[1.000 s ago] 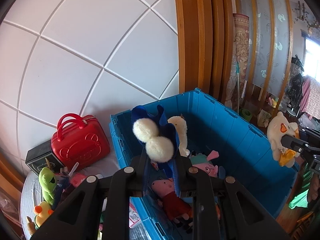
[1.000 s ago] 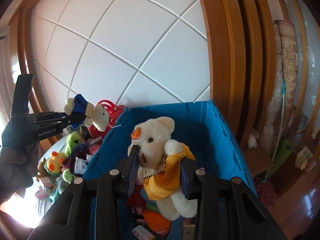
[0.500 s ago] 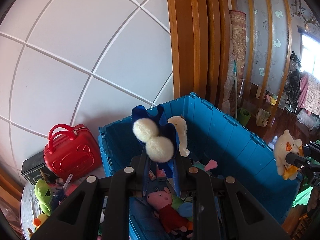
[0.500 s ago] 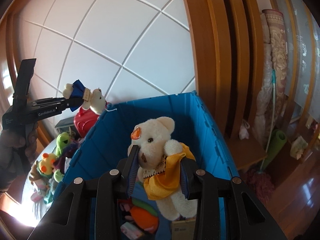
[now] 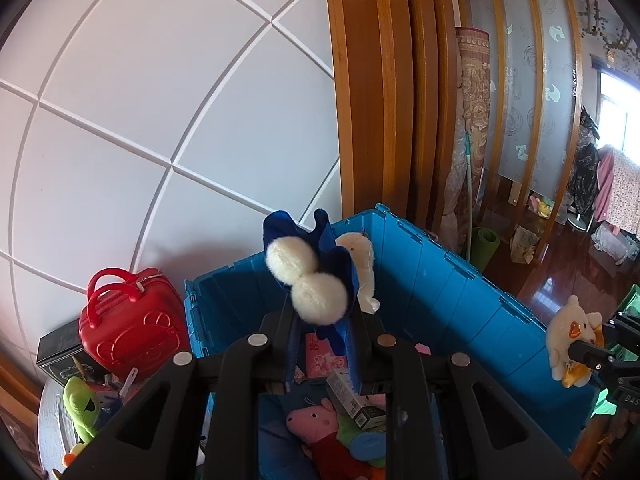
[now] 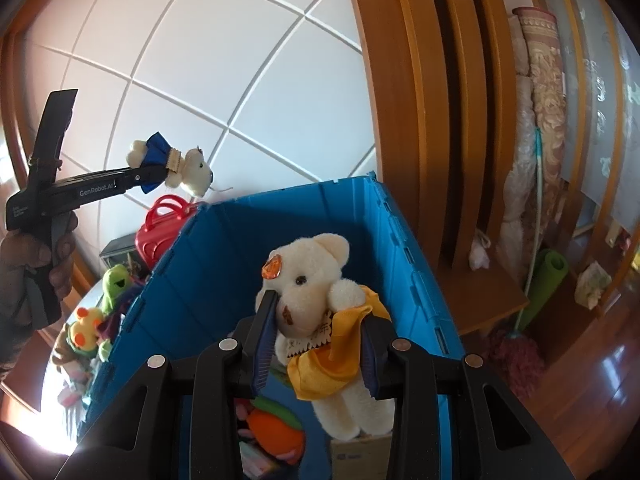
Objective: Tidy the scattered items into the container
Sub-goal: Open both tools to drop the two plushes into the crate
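- Since a second ago I am seeing the blue crate [image 5: 460, 280] sliding lower and toward the centre of my left view, and the red case [image 5: 128, 320] drifting down toward the left edge; in my right view the left gripper [image 6: 158, 176] is sitting higher against the white wall than it was.
- I am carrying a small bear in a blue dress [image 5: 316, 276] in the left gripper [image 5: 320, 344], jaws clamped on its skirt, its two cream feet pointing back at my camera; it is hanging above the crate's near-left corner.
- In the right view that same bear [image 6: 188, 170] is held out level in the air, above and left of the crate rim, over the red case [image 6: 166, 224].
- I am gripping a cream bear in a yellow cape [image 6: 324, 312] in the right gripper [image 6: 316, 352], jaws pressed in on both sides of its body, legs dangling over the crate's open inside [image 6: 224, 264].
- From the left view that bear [image 5: 572, 344] is showing beyond the crate's right wall.
- Inside the crate a pink pig doll [image 5: 320, 436], a small box [image 5: 352, 400] and an orange toy [image 6: 272, 432] are lying on the bottom.
- Left of the crate, a green frog toy [image 5: 84, 408] and a yellow plush with orange spots [image 6: 82, 328] are waiting on the table beside the case.
- A hand [image 6: 36, 264] is wrapping the left gripper's handle.
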Motion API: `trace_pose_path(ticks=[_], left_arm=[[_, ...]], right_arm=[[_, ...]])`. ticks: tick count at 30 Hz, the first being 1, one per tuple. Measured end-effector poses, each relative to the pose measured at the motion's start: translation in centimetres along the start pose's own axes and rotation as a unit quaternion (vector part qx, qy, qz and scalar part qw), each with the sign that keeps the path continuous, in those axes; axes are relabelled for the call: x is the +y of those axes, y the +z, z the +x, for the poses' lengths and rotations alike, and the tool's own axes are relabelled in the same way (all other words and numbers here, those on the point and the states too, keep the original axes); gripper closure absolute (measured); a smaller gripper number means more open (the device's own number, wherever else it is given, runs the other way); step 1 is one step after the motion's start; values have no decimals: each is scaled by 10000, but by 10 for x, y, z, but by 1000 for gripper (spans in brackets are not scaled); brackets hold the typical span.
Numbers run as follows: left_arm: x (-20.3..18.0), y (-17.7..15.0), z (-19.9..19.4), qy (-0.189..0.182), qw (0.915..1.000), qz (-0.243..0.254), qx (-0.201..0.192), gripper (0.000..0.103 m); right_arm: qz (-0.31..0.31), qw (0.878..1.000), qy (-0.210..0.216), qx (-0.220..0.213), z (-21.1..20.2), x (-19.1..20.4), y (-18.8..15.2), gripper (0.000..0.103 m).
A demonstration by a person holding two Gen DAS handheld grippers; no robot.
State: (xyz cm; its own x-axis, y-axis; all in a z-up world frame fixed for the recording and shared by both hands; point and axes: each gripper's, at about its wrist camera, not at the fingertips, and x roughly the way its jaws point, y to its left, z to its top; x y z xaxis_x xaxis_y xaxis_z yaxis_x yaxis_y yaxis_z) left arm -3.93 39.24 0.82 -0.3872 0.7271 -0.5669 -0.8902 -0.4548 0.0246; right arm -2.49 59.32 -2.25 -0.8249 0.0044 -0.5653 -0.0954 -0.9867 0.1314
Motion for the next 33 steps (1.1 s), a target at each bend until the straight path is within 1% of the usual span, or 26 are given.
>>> trace_pose_path(ticks=[3, 4, 5, 6, 7, 8, 9, 13, 17, 20, 23, 29, 33], left_arm=[[1, 2, 2, -6, 9999, -103, 8, 84], [2, 3, 3, -35, 9999, -163, 15, 83], [3, 4, 4, -21, 9998, -199, 47, 73], [3, 4, 6, 29, 9997, -213, 98, 44], [4, 3, 6, 89, 9996, -237, 107, 23], [6, 3, 5, 140, 9995, -286, 70, 0], [9, 1, 4, 149, 9993, -349, 34, 0], [25, -8, 2, 197, 9979, -598, 152, 0], [44, -26, -1, 237, 9959, -810, 317, 0], [57, -42, -8, 311, 9943, -952, 355, 0], [68, -57, -21, 346, 9932, -1067, 313, 0], [84, -90, -41, 384, 9902, -1250, 488, 0], [97, -118, -55, 516, 9880, -1349, 555, 0]], right_arm=[[1, 10000, 13, 2, 1, -2, 1, 67], [-17, 10000, 16, -12, 1, -2, 1, 65], [-28, 10000, 4, -47, 1, -1, 1, 56], [-36, 10000, -19, -82, 0, 0, 1, 49], [-43, 9999, -25, -90, 1, 1, 1, 18], [-35, 9999, -15, -110, 1, 3, 0, 2], [-21, 9999, -14, -133, 0, 5, -1, 0], [-50, 9999, 54, -85, 3, 6, -2, 0], [-85, 9999, 116, -37, 5, 11, -2, 0], [-153, 9997, 185, 0, 7, 19, -1, 0], [-237, 9994, 247, 18, 8, 31, 0, 0], [-419, 9982, 422, 15, 6, 62, 0, 0], [-515, 9970, 578, 48, 9, 85, -3, 0]])
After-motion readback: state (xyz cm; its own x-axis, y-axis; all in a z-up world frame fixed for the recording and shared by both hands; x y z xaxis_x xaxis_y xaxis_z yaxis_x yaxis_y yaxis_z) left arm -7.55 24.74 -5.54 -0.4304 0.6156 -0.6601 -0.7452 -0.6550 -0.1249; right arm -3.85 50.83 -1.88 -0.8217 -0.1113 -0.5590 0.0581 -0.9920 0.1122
